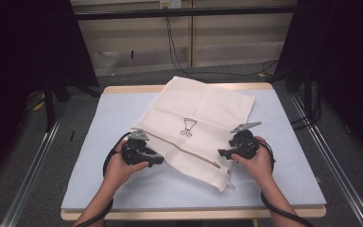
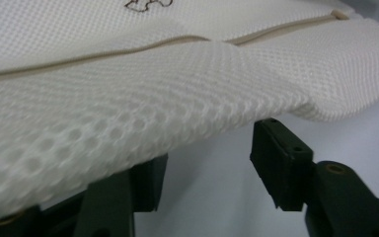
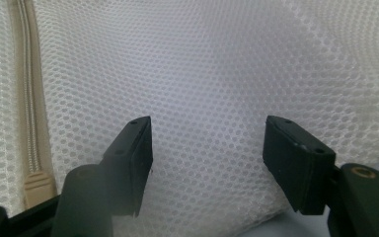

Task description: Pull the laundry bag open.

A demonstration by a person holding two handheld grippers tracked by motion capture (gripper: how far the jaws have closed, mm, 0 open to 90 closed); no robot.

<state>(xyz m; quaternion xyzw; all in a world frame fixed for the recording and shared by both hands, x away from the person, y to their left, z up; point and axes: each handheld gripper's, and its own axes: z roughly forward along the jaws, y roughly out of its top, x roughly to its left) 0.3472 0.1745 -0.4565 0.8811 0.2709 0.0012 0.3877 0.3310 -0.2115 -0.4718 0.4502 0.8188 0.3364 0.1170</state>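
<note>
Your cream mesh bag (image 1: pixel 201 127) lies flat on the pale blue tabletop (image 1: pixel 99 142), roughly in its middle, with its far end reaching the tabletop's wooden far edge. Its long axis runs slantwise: from that far end it comes toward you and to your right, so the near corner, where the zip ends, points at your right forearm. A beige zip (image 1: pixel 189 153) crosses the bag just short of its near edge, running from beside your left hand down to that near corner. A small dark line drawing (image 1: pixel 187 127) sits at the bag's centre, on the far side of the zip.

Your left gripper (image 1: pixel 146 153) is at the bag's near-left edge, at the zip's left end. In the left gripper view its fingers (image 2: pixel 281 163) stand spread, with the mesh edge (image 2: pixel 143 113) passing across just above their tips and bare tabletop showing between them. Whether the left-hand fingertip touches the cloth you cannot tell from that view; nothing is pinched.

Your right gripper (image 1: pixel 231 149) is at the bag's right edge, just past the zip's near end. In the right gripper view its fingers (image 3: pixel 296 160) are spread too, over the mesh (image 3: pixel 212 74), and the pads do not press on the fabric. The zip (image 3: pixel 29 103) runs up the left side of that view, clear of the fingers.
</note>
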